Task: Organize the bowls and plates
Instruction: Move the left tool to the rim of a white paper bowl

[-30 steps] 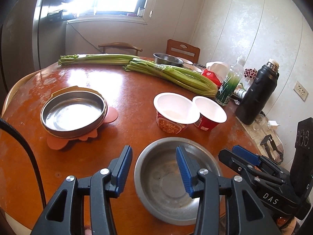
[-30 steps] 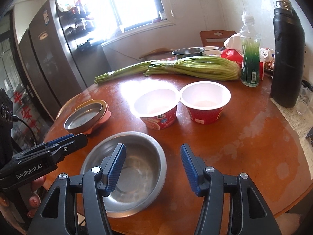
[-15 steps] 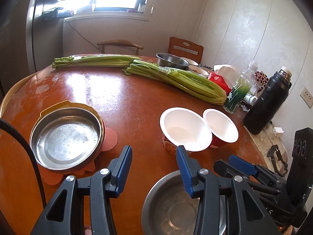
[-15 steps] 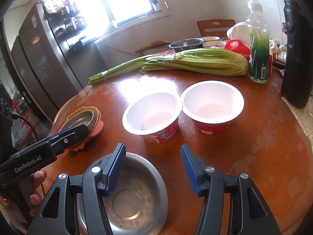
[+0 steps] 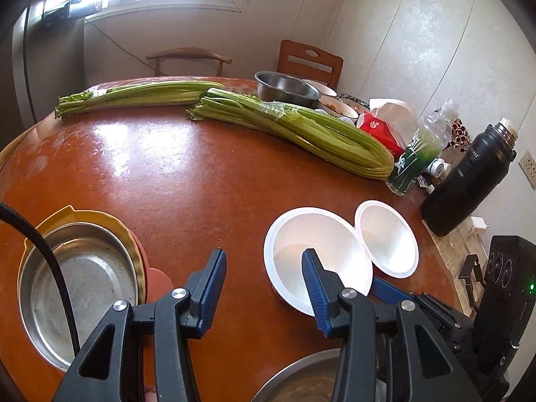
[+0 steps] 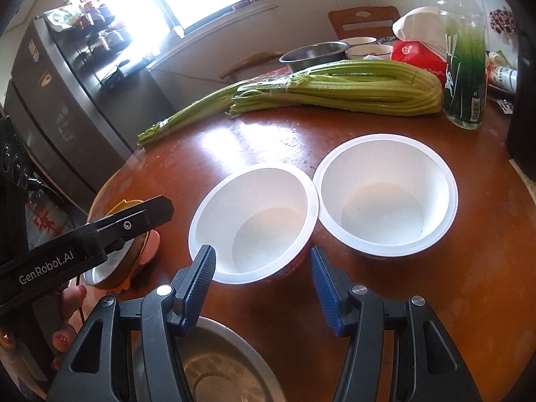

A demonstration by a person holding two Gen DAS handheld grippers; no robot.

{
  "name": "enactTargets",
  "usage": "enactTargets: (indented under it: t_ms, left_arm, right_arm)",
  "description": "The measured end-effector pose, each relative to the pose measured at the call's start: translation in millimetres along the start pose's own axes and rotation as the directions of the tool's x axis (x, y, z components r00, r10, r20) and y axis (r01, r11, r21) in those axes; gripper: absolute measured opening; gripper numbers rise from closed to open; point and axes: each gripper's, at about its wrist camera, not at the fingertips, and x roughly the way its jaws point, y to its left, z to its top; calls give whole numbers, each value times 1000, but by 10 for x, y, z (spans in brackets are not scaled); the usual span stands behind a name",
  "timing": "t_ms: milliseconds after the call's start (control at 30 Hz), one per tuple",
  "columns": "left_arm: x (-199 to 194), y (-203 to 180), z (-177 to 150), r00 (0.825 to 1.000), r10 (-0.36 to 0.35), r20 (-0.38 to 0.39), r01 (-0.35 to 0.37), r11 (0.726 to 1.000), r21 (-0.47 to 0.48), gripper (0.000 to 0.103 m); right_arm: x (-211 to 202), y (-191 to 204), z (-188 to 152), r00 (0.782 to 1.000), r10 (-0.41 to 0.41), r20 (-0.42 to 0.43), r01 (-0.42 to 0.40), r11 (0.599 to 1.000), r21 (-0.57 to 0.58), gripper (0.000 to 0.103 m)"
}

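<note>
Two white paper bowls with red sides stand side by side on the round brown table (image 5: 160, 174): the left bowl (image 6: 258, 221) (image 5: 318, 261) and the right bowl (image 6: 385, 197) (image 5: 388, 238). My right gripper (image 6: 263, 266) is open, its fingers just short of the left bowl's near rim. My left gripper (image 5: 263, 274) is open over bare table, its right finger in front of that bowl's left edge. A steel bowl (image 6: 221, 368) (image 5: 301, 382) lies under both grippers at the near edge. A steel plate (image 5: 80, 288) sits on stacked yellow and pink plates at the left.
Two celery bunches (image 5: 294, 130) (image 5: 134, 97) lie across the far table. Behind them are a steel bowl (image 5: 284, 87), white dishes, a red tissue pack (image 5: 378, 127), a green bottle (image 5: 418, 150) and a black flask (image 5: 465, 181). Chairs and a fridge (image 6: 67, 100) stand beyond.
Both grippers moved forward over the table; the steel bowl slid beneath them and the white bowls came close. Neither gripper's opening changed.
</note>
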Motion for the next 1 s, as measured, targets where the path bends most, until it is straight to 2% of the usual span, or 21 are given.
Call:
enactTargets:
  t_ms: [433,733,800,900,1000]
  left_arm:
    - [413,-37,53,998,-12,-69,12,1000,3,47]
    - [564,-71,22,994,-17,-110,19,1000,13,46]
    - [578,-79,14,992,-29,-120,31,999,16,42]
    - [577,-99,15,990,-66,-125,69,998,14,42]
    - [576,-79,14,989,-75,-127,75,997,2,41]
  right_arm:
    - [233,-44,35,999,-2,-48,1,1000,-26,60]
    - [225,-18,33,999,-5,-32,2,997,-72,60]
    - [229,1,25,999,-13,-30,10,996,-90,60]
    - [228,39,19,999,-24,-22,21,993,-112,60]
    - [218,55,15,1000,-24,-16,22,993,-120,59]
